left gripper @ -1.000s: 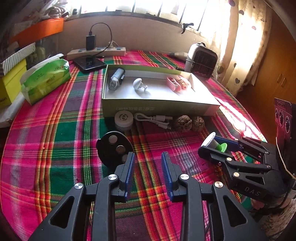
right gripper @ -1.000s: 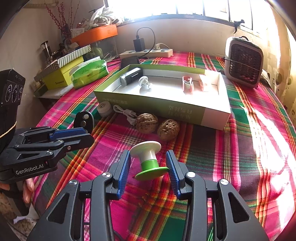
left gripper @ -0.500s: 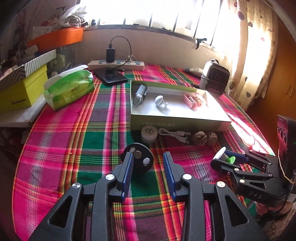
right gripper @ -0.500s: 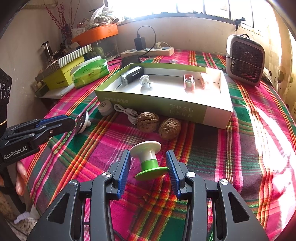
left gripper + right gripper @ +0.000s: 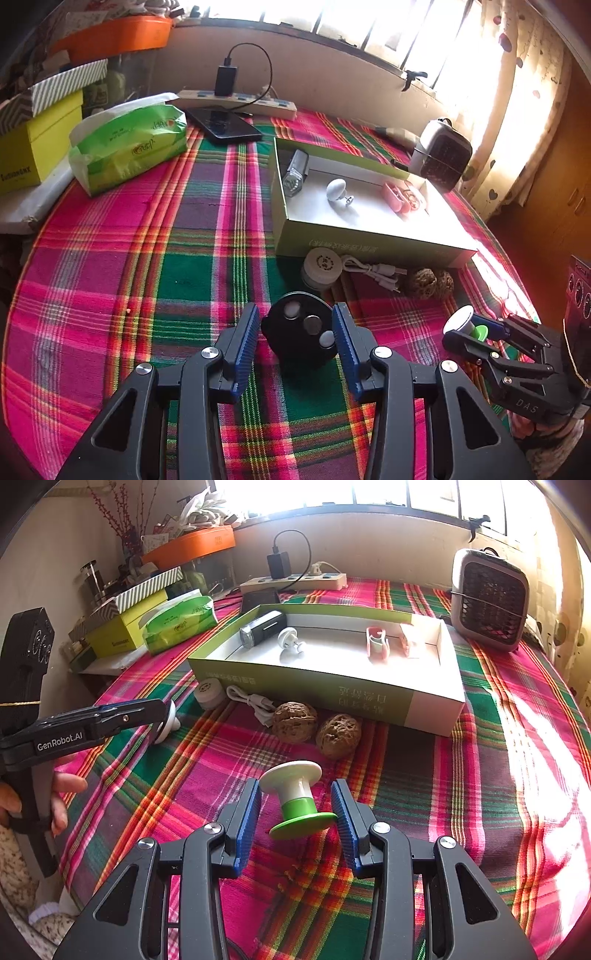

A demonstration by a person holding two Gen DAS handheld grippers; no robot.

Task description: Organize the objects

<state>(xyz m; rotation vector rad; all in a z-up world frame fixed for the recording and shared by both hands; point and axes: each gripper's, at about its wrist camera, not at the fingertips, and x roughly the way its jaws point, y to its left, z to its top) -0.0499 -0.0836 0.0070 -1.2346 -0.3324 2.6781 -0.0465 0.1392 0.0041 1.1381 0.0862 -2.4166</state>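
1. Partly done, by my reading: the box (image 5: 373, 242), up ahead of both my grippers, already holds four things, namely a torch (image 5: 295, 173) at its left end, a white knob (image 5: 338, 190) in the middle, and two pink pieces (image 5: 376, 644) towards its right end.

2. Six things are left on the cloth (image 5: 147, 277), all between my grippers and the near wall of the box.

3. My left gripper (image 5: 295, 339) has just been opening its jaws. The black disc (image 5: 299, 334) sits between them on the cloth; the right pad looks close to its edge and the left pad stands apart, so I judge it is not yet held.

4. My right gripper (image 5: 295, 812) has the spool (image 5: 297, 799) between its pads, tilted. The pads look to touch its white top and green base, so I take it as held.

5. Just ahead of the left gripper, against the box wall: one white puck (image 5: 321, 266), and one white cable (image 5: 373, 271) beside it.

6. Ahead of the right gripper: two walnuts (image 5: 295, 722), side by side near the box wall.

7. Count: one box, four things inside, one disc, one spool, one puck, one cable, two walnuts.

8. Left to do, as I judge it: grip the disc, then carry it and the other five into the box.
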